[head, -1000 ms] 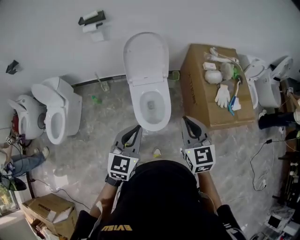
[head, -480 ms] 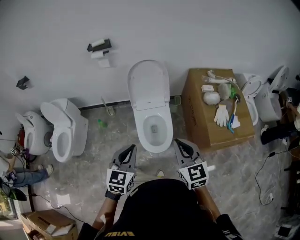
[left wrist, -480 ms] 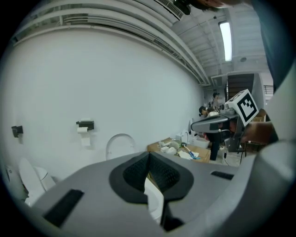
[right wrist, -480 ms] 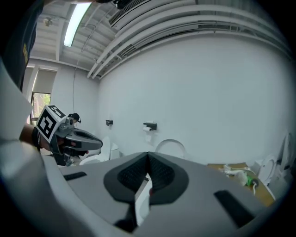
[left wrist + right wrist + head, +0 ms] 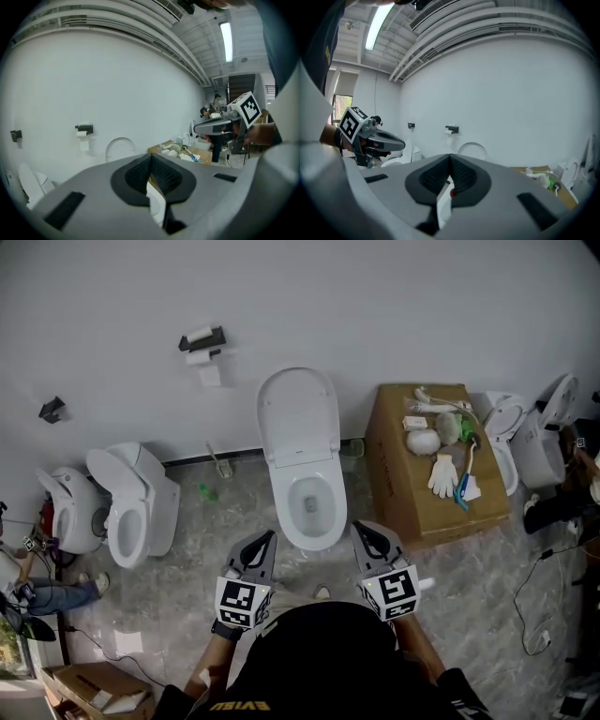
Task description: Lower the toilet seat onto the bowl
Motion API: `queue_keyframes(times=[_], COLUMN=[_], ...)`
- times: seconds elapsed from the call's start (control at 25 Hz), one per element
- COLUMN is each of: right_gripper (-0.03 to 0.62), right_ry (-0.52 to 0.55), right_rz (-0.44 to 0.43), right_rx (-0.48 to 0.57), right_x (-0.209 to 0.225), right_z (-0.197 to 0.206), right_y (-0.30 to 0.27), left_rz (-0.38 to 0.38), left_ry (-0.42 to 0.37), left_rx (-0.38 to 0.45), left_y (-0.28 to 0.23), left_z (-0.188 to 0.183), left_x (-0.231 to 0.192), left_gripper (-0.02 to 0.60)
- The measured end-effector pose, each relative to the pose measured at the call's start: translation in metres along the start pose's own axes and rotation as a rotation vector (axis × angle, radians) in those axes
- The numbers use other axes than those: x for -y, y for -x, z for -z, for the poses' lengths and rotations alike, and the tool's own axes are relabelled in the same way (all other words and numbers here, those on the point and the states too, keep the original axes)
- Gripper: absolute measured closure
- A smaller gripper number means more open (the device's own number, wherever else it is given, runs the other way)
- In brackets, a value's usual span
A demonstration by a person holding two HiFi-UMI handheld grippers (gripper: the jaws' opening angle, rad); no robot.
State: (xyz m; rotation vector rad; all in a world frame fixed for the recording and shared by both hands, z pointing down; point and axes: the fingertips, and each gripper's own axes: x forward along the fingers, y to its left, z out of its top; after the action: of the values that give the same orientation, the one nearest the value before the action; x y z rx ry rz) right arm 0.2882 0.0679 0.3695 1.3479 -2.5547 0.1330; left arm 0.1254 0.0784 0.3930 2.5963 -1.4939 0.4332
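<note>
Toilet seat [image 5: 298, 418] being seen upright against wall, behind bowl [image 5: 312, 512]; lowering not yet begun. Left gripper [image 5: 268, 536], right gripper [image 5: 364, 529] being held just short of bowl, jaws pressed together, nothing pinched. Reach, contact and lowering all being left undone.

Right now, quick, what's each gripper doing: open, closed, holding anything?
Left gripper: closed, holding nothing.
Right gripper: closed, holding nothing.
</note>
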Motion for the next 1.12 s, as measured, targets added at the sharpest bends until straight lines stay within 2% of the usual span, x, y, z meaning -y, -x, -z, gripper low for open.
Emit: queue_keyframes(times=[0.32, 0.52, 0.84, 1.0, 1.12], right_gripper=[0.602, 0.602, 0.602, 0.602, 0.602], right_ry=[-0.012, 0.131, 0.098, 0.078, 0.069], right_rz=[-0.005, 0.035, 0.055, 0.077, 0.09], right_rx=[-0.001, -0.059, -0.048, -0.043, -0.046], right_x=[0.005, 0.002, -0.003, -0.003, -0.003], right_z=[-0.001, 0.009, 0.011, 0.004, 0.005], right_y=[0.001, -0.011, -0.018, -0.013, -0.01], left_rz=[-0.018, -0.053, -0.111, -0.094, -0.06], left_ry=[0.029, 0.067, 0.123, 0.162, 0.145], left_rx=[-0.007, 0.008, -0.042, -0.059, -0.042], left_y=[0.002, 0.009, 0.034, 0.031, 0.024], left_z=[-0.001, -0.004, 0.034, 0.041, 0.033], left_x=[0.004, -0.003, -0.025, -0.032, -0.026], left_gripper=[0.571, 0.57, 0.569, 0.569, 0.571])
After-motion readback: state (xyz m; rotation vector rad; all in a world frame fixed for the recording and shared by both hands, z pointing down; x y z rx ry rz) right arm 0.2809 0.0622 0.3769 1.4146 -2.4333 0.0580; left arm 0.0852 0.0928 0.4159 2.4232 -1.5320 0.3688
